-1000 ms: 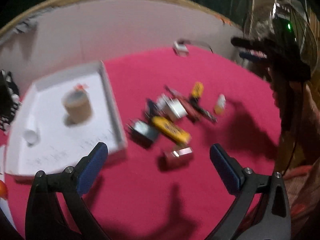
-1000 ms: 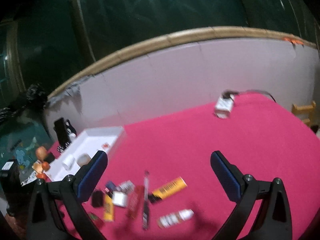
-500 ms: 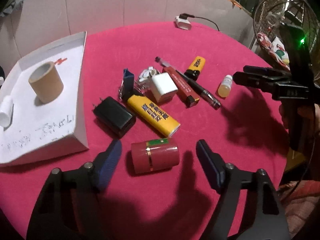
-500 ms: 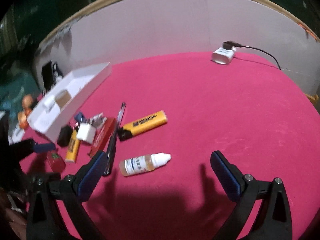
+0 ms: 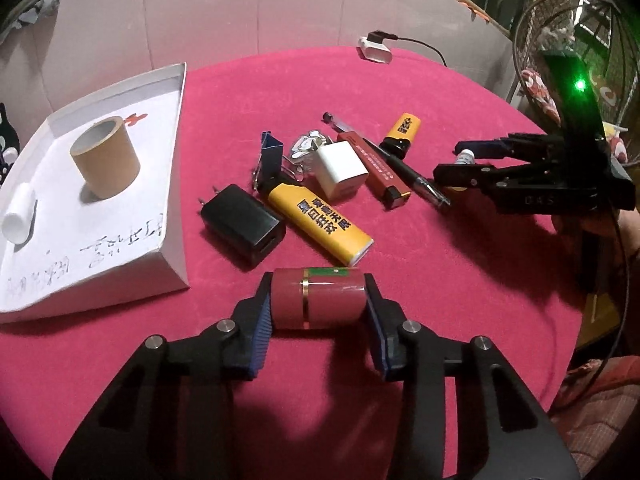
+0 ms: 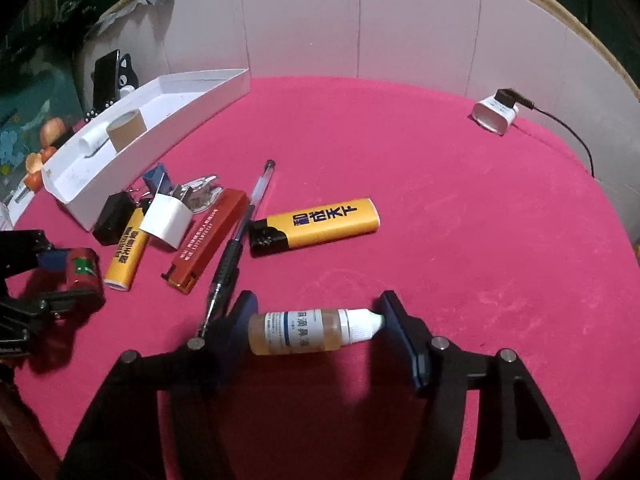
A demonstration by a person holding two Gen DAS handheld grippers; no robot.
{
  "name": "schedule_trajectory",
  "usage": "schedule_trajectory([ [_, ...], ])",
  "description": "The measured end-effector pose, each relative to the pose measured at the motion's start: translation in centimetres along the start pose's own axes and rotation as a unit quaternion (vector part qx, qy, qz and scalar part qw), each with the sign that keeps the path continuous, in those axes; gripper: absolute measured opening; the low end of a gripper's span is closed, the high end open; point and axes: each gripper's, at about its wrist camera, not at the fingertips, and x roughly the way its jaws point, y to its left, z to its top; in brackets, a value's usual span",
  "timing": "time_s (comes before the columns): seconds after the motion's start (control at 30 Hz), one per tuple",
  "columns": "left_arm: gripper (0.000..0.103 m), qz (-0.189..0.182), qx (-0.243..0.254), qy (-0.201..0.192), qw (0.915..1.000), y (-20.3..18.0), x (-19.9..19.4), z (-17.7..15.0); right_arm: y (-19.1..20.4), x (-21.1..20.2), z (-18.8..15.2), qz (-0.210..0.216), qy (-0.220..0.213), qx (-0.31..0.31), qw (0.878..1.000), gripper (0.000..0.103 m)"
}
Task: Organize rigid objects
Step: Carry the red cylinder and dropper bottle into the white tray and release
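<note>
Red gold-banded cylinder (image 5: 319, 298), lying sideways

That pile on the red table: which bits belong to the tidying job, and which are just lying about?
Job: red cylindrical case, amber dropper bottle, yellow lighters, black charger, white tray.

Lying about: white plugged-in adapter, wire fan guard.

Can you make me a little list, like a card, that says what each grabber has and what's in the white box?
left gripper: closed end to end on the red cylinder
right gripper: closed end to end on the small dropper bottle
white tray: holds a cardboard roll and a small white tube
table cover: pink cloth
loose pile: yellow lighter, black charger, white charger, pen
</note>
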Motion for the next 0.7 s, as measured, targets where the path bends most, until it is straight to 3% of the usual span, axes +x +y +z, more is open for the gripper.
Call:
schedule_trajectory([
  [0.43,0.04,0.007,-0.024,-0.064,0.9976,1.4,-4.4,1.0,-0.1,-5.5,2.5,0.016,-0.083,0.033,0.996,0.063],
  [0.7,0.04,0.038,-0.043,-0.099,0.9934,3.4,-6.8,1.7,1.7,-7.1,5.1,0.03,-0.114,0.011,0.993,0.063],
])
